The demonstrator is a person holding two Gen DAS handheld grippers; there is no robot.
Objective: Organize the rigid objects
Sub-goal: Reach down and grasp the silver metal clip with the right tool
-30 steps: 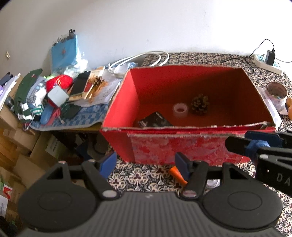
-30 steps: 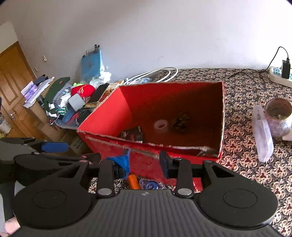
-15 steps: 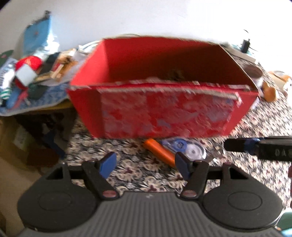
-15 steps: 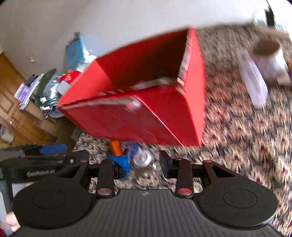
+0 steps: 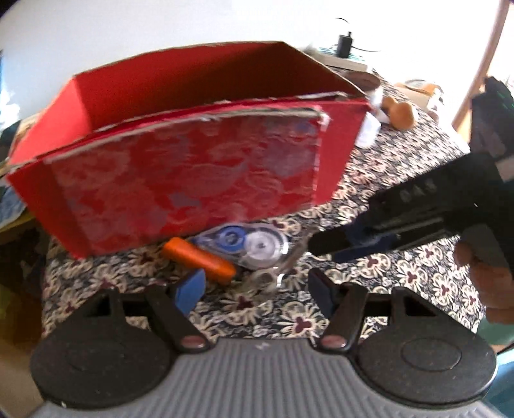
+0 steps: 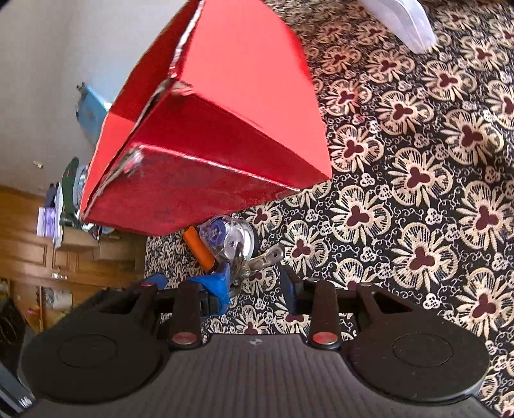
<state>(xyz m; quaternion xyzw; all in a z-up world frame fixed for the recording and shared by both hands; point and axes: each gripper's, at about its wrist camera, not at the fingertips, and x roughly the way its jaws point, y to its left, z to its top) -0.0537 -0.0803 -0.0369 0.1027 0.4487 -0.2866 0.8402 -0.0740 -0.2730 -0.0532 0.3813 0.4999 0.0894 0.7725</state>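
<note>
A red box [image 5: 192, 167] stands on the bench [image 6: 417, 193], which is covered with a dark cloth with flower pattern. Just in front of the box's near wall lies a small group of things: an orange tube [image 5: 199, 260], a clear correction tape dispenser [image 5: 247, 242] with a blue wheel inside, and some metal keys [image 6: 263, 258]. The tube touches the dispenser, and the keys lie just beside both of them.

The left claw [image 5: 257, 289] hangs above the cloth near this group, with its jaws released and nothing between them; its blue pad [image 5: 189, 289] is close to the orange tube but apart from it. The right claw [image 6: 257, 283] points down to the keys. Its jaws are closing at this moment, and the keys lie in front of its tips, not yet pressed by the pads. In the left wrist view the right claw comes in from the right side, held by a hand [image 5: 488, 283].

At the far side of the box, a clear plastic case [image 6: 404, 19] lies on the cloth.
</note>
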